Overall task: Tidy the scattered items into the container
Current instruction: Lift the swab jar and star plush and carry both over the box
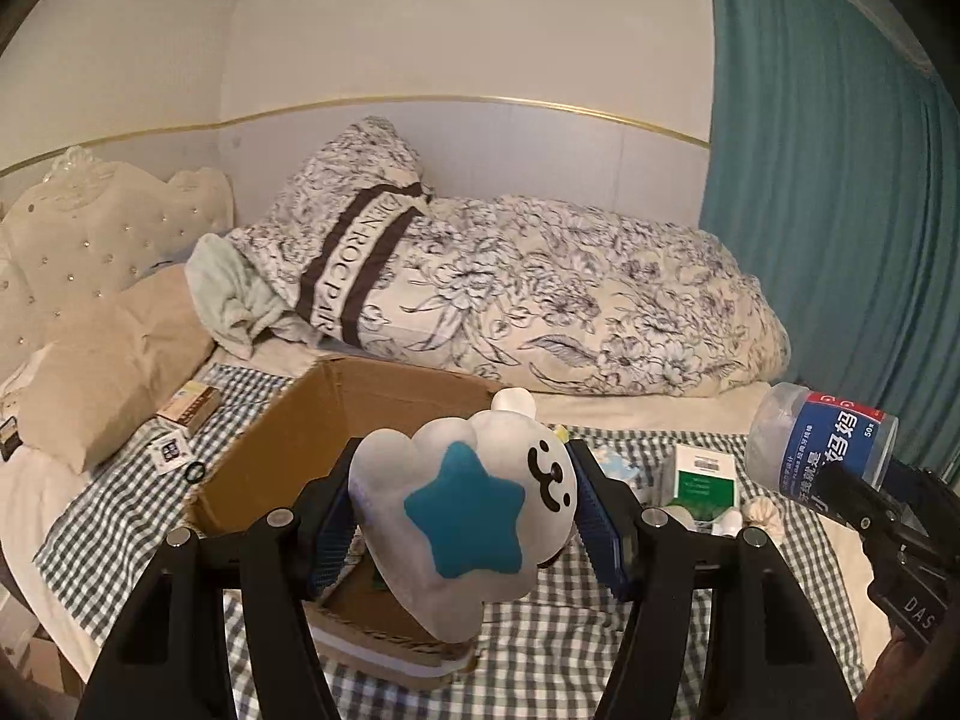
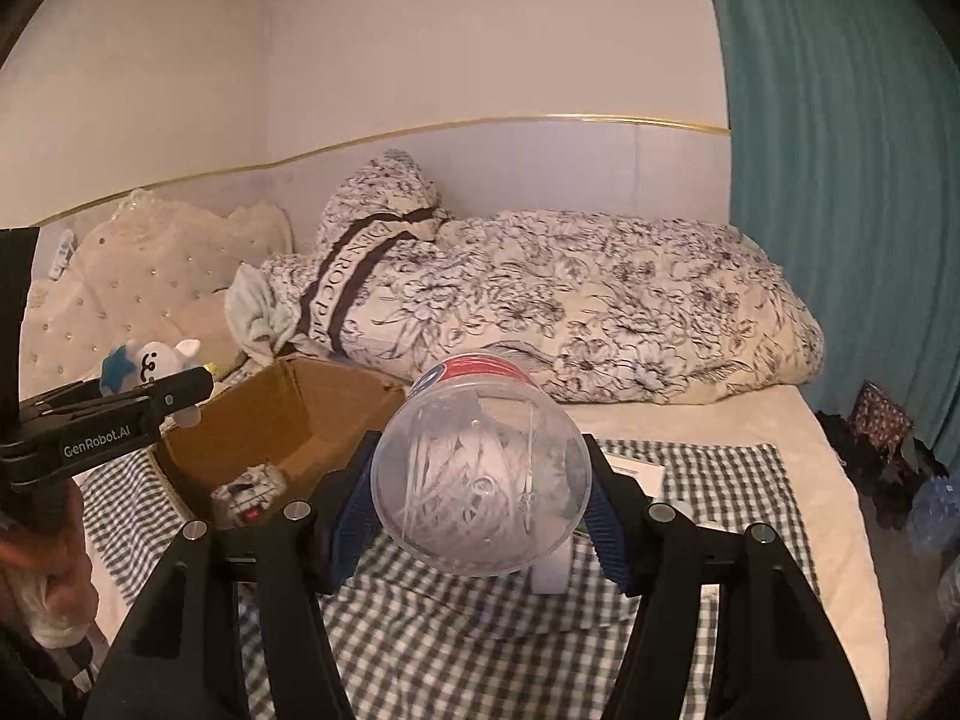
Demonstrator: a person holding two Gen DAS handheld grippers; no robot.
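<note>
Being held clear of the bed: a white plush toy (image 1: 474, 516) with a teal star on its front and a small black face, tilted over the near edge of the open cardboard box (image 1: 288, 438). It is being gripped by the left gripper (image 1: 462, 525), blue pads pressed into both sides, fingers spread fairly wide around it. The box is lying on the green-checked blanket (image 1: 540, 648); a few small items are showing inside it in the right wrist view.

A clear plastic jar (image 2: 480, 474) with a blue-and-red label, white sticks visible inside, is being clamped on its side by the right gripper (image 2: 480, 504), base toward the camera, fingers about mid-width. It is being held above the blanket, right of the box. A green-and-white carton (image 1: 702, 474) is lying on the blanket near the jar; a floral duvet (image 1: 570, 300) is bunched behind.
</note>
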